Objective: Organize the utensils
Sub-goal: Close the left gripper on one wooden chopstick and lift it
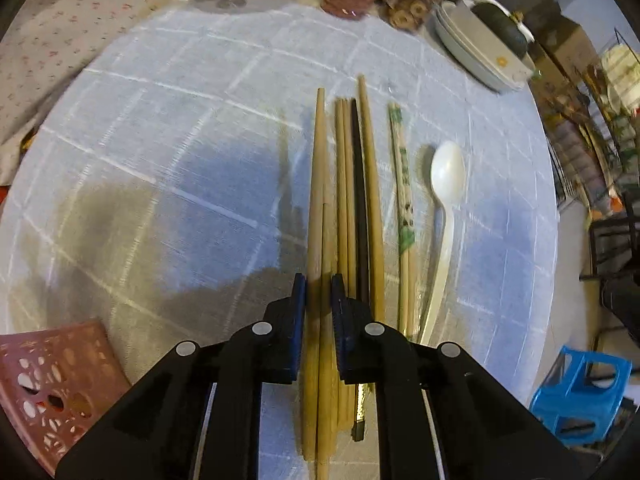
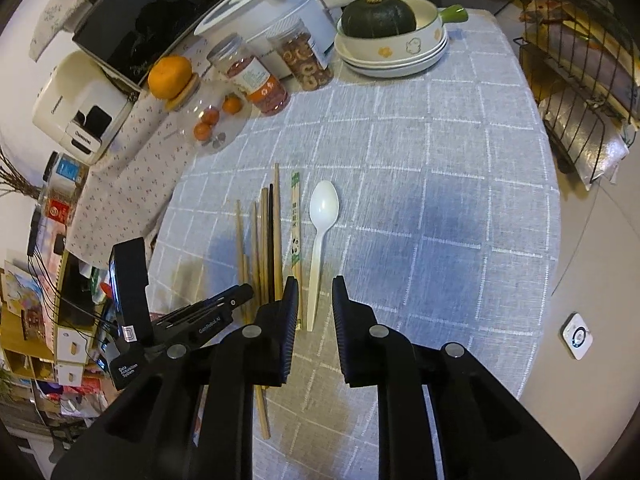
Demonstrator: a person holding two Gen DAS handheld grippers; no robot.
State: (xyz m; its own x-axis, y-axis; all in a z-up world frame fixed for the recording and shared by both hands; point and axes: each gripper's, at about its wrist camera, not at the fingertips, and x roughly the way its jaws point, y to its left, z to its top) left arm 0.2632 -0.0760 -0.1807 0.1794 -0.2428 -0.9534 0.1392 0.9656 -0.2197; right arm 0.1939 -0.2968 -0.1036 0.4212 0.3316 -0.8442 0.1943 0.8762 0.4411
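My left gripper point(image 1: 319, 286) is shut on a pair of light wooden chopsticks point(image 1: 319, 184) that point away over the checked tablecloth. Just right of them lie several more chopsticks point(image 1: 354, 200), one of them black, then a paper-wrapped pair point(image 1: 402, 184) and a white plastic spoon point(image 1: 446, 184). In the right wrist view the same row lies ahead: chopsticks point(image 2: 264, 236), wrapped pair point(image 2: 295, 224), spoon point(image 2: 322, 216). My right gripper point(image 2: 315, 292) is open and empty, hovering above the spoon's handle. The left gripper's body point(image 2: 208, 316) shows at its left.
A pink perforated basket point(image 1: 52, 384) sits at the near left. Stacked bowls with a green squash point(image 2: 380, 36), snack jars point(image 2: 256, 80), oranges point(image 2: 170, 76) and a white pot point(image 2: 272, 8) crowd the far edge. A blue stool point(image 1: 580, 392) stands off the table's right edge.
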